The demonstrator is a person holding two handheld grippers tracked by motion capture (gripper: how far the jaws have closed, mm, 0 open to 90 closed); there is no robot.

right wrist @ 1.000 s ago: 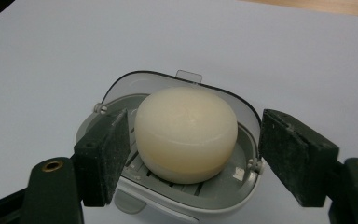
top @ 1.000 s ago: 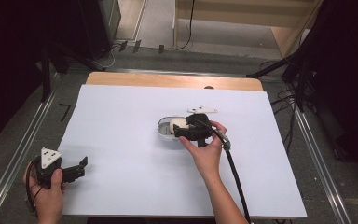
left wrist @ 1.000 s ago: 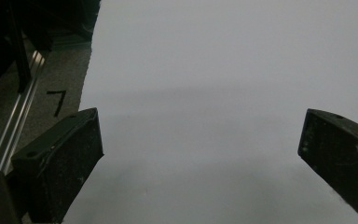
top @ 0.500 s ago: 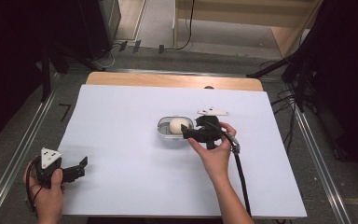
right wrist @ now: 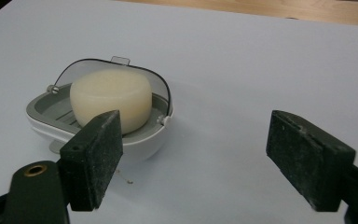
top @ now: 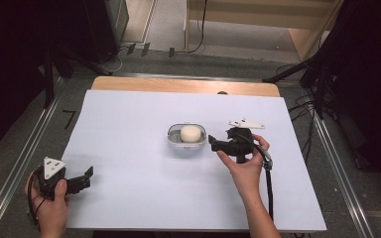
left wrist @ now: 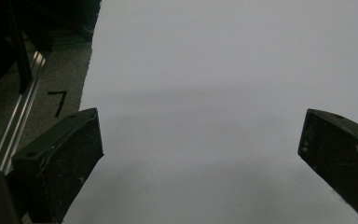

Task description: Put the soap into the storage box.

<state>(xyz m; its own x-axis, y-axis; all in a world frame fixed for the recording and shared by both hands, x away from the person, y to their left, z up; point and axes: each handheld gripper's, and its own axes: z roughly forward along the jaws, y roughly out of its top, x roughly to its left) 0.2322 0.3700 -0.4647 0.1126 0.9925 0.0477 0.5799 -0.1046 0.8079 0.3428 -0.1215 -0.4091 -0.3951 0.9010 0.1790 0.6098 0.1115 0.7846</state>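
Observation:
A round cream soap [top: 190, 133] sits in a small grey-and-white soap dish [top: 174, 144] at the middle of the white sheet. In the right gripper view the soap [right wrist: 109, 100] stands in the dish [right wrist: 137, 144], with a clear hinged lid [right wrist: 81, 70] raised behind it. My right gripper [top: 213, 144] is just right of the dish and points at it; its jaws are opening with nothing between them [right wrist: 193, 154]. My left gripper [top: 86, 177] rests near the front left corner, open and empty over bare sheet [left wrist: 200, 140].
The white sheet [top: 129, 119] covers most of the table, with a wooden strip [top: 178, 85] along the far edge. Metal rails [top: 17, 168] run along both sides. The right gripper's cable [top: 269, 188] trails toward the front edge.
My right gripper has drawn back to the right, off the soap dish, and its jaws have parted. The left hand has kept still.

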